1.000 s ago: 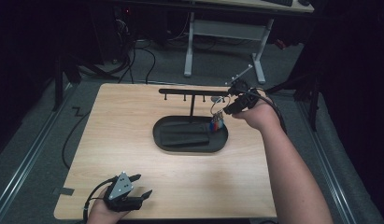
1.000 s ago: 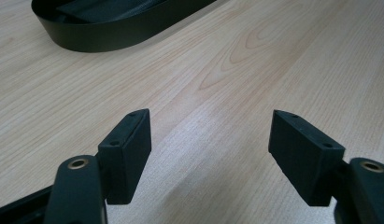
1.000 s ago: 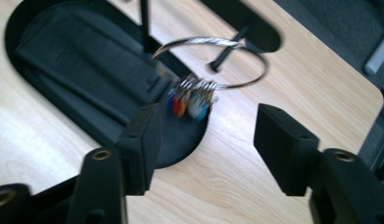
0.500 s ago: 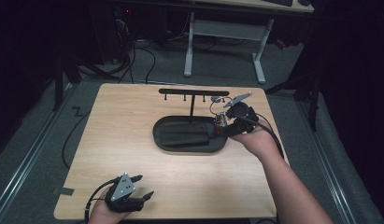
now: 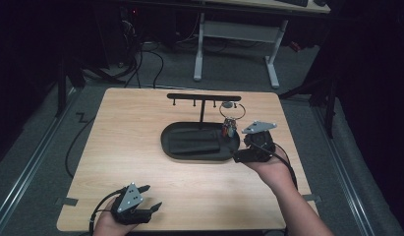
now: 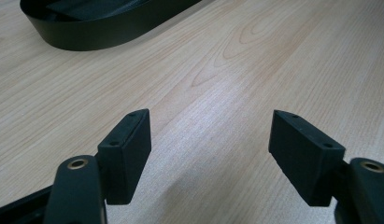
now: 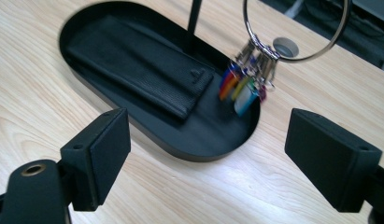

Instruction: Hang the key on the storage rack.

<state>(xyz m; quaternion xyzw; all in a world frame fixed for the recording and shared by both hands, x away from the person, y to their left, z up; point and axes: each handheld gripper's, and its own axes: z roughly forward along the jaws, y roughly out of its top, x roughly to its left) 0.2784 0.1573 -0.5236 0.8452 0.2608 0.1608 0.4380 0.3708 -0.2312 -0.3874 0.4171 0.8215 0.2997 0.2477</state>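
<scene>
A black oval tray (image 5: 189, 156) (image 7: 199, 154) lies mid-table with a black leather case (image 5: 192, 145) (image 7: 138, 65) inside it. A black T-shaped hook rack (image 5: 203, 97) rises from the tray. From its right end hangs a large metal ring with a bunch of coloured keys (image 5: 229, 129) (image 7: 245, 86), which look blurred over the tray's right end. My right gripper (image 5: 244, 146) (image 7: 208, 140) is open and empty, just right of the tray, a short way from the keys. My left gripper (image 5: 151, 196) (image 6: 208, 140) is open and empty near the table's front left.
A round cable hole (image 5: 228, 104) (image 7: 285, 46) sits in the tabletop behind the keys. In the left gripper view the tray's wall (image 6: 110, 32) lies ahead across bare wood. A white desk frame (image 5: 239, 34) and cables stand on the floor beyond the table.
My right gripper has drawn back from the rack's right end toward the near side and lower. The key ring stays hanging on the rack. The left gripper has hardly moved.
</scene>
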